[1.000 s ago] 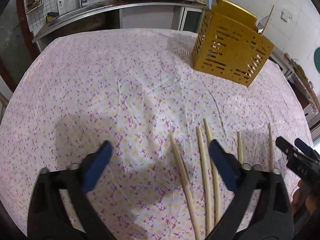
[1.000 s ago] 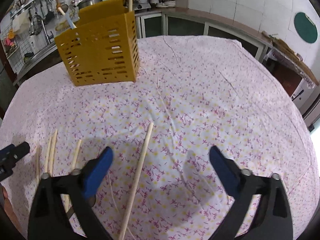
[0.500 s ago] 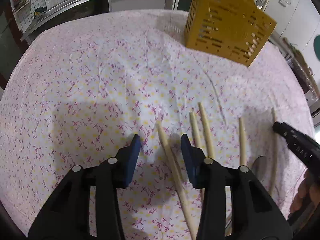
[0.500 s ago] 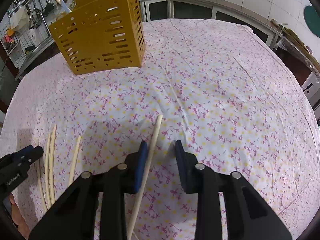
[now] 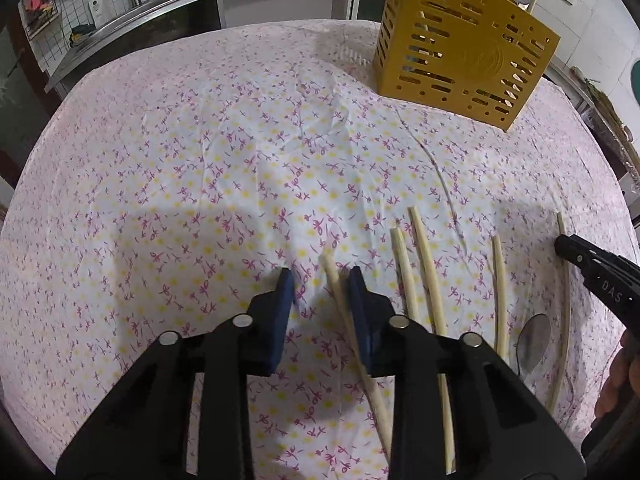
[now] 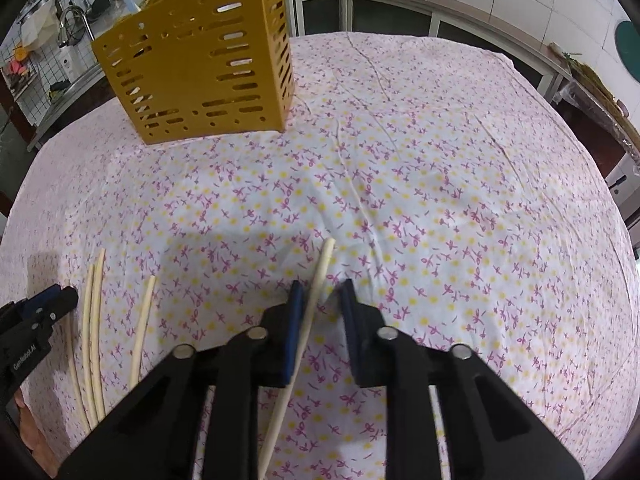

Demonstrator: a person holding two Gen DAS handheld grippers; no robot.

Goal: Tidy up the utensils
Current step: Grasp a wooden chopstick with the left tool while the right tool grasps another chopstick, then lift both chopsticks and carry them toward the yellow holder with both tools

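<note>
On the flowered worktop [image 5: 240, 160], near its close edge, both grippers have just been closing, each with one chopstick between its fingers. The left gripper [image 5: 320, 280] has its chopstick [image 5: 340, 300] against the right finger only, a gap remaining on the left; likewise the right gripper [image 6: 320, 292] touches its chopstick [image 6: 316, 280] with the left finger alone. Either thin stick could roll or pivot away under such one-sided contact. Far off, the yellow utensil caddy [image 6: 200, 60] has narrow openings, so a skewed grip may miss them.
</note>
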